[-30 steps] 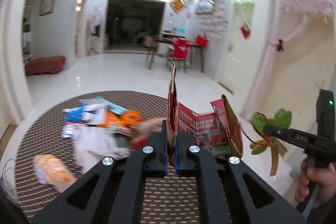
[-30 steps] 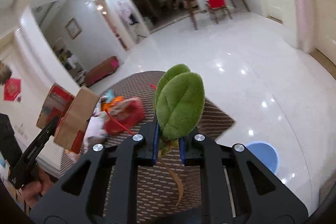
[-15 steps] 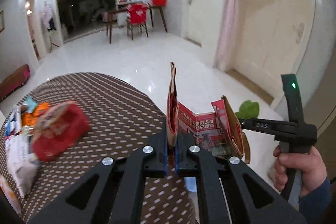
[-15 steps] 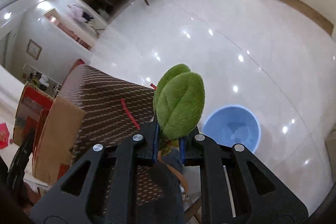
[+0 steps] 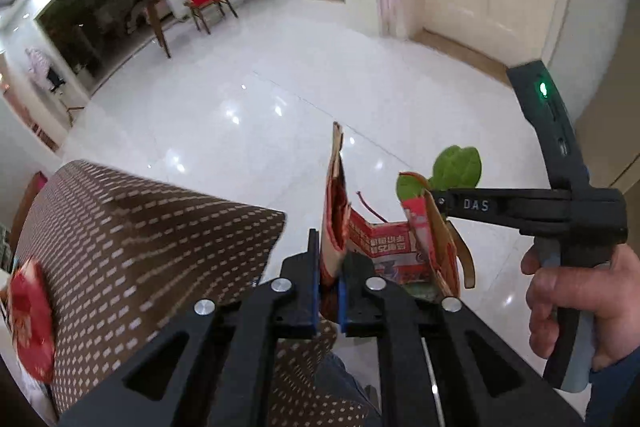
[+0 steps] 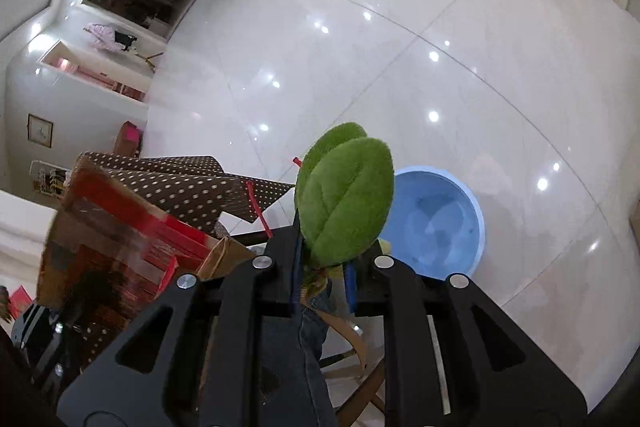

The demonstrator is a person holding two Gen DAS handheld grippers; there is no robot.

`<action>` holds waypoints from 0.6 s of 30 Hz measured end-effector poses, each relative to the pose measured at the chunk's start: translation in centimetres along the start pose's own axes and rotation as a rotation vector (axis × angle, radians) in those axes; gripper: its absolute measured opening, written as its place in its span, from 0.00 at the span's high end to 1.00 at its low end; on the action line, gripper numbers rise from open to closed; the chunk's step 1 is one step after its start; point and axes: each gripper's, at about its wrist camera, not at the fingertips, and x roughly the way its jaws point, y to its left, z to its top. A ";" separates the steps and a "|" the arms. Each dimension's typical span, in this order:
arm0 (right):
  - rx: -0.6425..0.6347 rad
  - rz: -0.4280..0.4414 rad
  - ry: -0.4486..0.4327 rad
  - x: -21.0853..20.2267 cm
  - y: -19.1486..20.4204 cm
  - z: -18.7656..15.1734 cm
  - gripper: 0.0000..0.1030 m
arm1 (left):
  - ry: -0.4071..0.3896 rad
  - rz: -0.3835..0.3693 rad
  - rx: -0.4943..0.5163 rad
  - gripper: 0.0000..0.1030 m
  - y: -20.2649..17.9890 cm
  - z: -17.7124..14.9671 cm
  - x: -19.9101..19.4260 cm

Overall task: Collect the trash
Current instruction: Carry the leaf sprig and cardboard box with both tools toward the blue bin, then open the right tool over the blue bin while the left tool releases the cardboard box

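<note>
the left gripper (image 5: 329, 285) has its jaws clenched on one wall of a torn red cardboard box (image 5: 394, 247), held at centre frame beyond the edge of the brown dotted table (image 5: 132, 239). the right gripper (image 6: 323, 277) grasps the stem of a fuzzy green leaf (image 6: 346, 199), which stands upright at mid-frame. a blue bin (image 6: 444, 223) sits on the white tiled floor (image 6: 460, 75), just right of the leaf. a red wrapper (image 5: 32, 319) lies on the table at lower left.

You see the round table with brown dotted cloth (image 5: 132, 227), a red crumpled wrapper (image 5: 32, 315) lying on it, and a round blue plastic bin (image 6: 436, 223) standing on the glossy white tiled floor (image 6: 400, 67).
</note>
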 end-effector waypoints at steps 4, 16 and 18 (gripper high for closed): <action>0.025 0.001 0.022 1.0 -1.0 1.1 0.78 | 0.114 -0.003 0.046 0.75 -1.5 1.2 3.9; 0.065 -0.051 0.005 1.3 -3.1 0.1 0.06 | 0.024 0.031 -0.026 0.14 -0.9 0.4 1.1; 0.059 -0.066 -0.009 0.7 -2.9 0.0 0.06 | -0.002 0.019 -0.043 0.13 -0.8 0.3 0.1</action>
